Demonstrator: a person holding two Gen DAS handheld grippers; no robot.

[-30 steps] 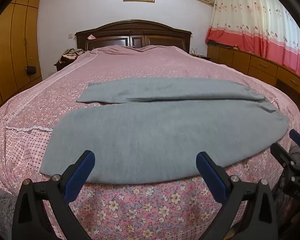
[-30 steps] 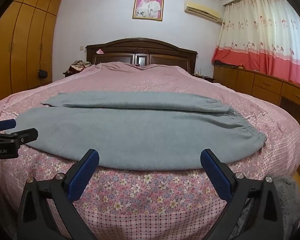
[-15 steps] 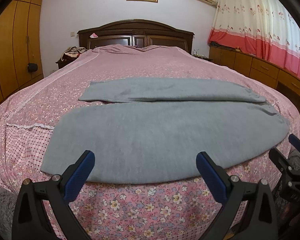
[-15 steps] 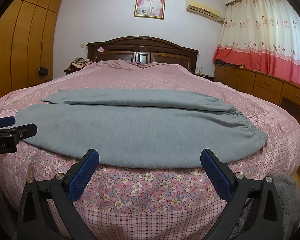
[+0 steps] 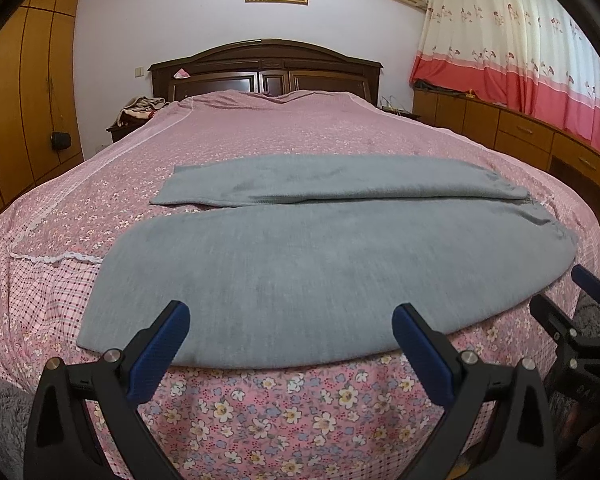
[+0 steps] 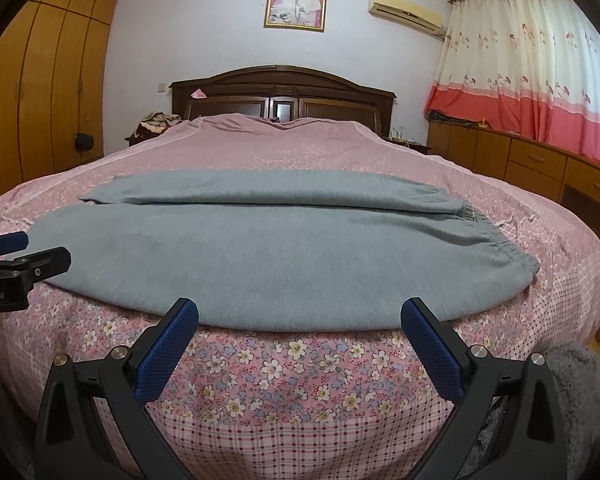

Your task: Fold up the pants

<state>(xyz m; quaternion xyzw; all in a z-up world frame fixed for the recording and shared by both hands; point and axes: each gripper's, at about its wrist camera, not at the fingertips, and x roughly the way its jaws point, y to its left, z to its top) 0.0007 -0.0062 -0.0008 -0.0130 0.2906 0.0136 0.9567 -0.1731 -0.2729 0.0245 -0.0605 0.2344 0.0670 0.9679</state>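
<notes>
Grey pants (image 5: 308, 264) lie flat across the foot of a bed with a pink floral cover (image 5: 284, 132). Both legs run side by side to the left, and the elastic waistband (image 6: 496, 240) is at the right. The pants also show in the right wrist view (image 6: 260, 256). My left gripper (image 5: 288, 328) is open and empty, hovering over the near edge of the pants toward the leg end. My right gripper (image 6: 298, 320) is open and empty at the near edge toward the waist. Each gripper shows at the edge of the other's view, the right one (image 5: 580, 312) and the left one (image 6: 16, 256).
A dark wooden headboard (image 5: 266, 64) stands at the far end. Wardrobes (image 5: 24, 92) line the left wall. A low wooden cabinet (image 5: 540, 140) under red and cream curtains runs along the right. A grey fluffy rug (image 6: 576, 392) lies on the floor by the bed's corner.
Both grippers have risen slightly and edged closer to the pants. Both stay open. The pants have not moved.
</notes>
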